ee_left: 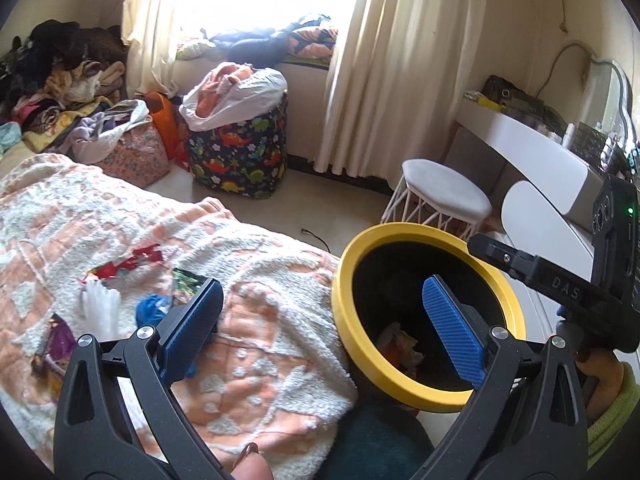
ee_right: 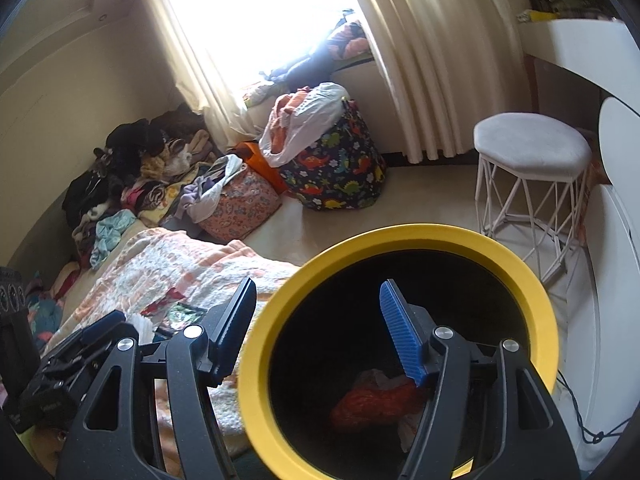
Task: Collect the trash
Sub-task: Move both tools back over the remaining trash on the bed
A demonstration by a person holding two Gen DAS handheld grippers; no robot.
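both grippers hang over a bedside yellow-rimmed bin (ee_right: 400, 236). the left gripper (ee_left: 324, 332) has its fingers spread wide with nothing between them, its right finger above the bin's mouth. the right gripper (ee_right: 316, 332), lettered "das" on its body, is parted and empty, straddling the rim. crumpled orange trash (ee_right: 376, 404) lies inside the bin; wrappers (ee_left: 140, 260) lie on the blanket (ee_left: 248, 352) beyond the left finger.

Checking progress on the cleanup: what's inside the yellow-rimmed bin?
Crumpled orange and pale wrappers lie at the bottom of the bin; the rest is dark, partly hidden by gripper fingers.
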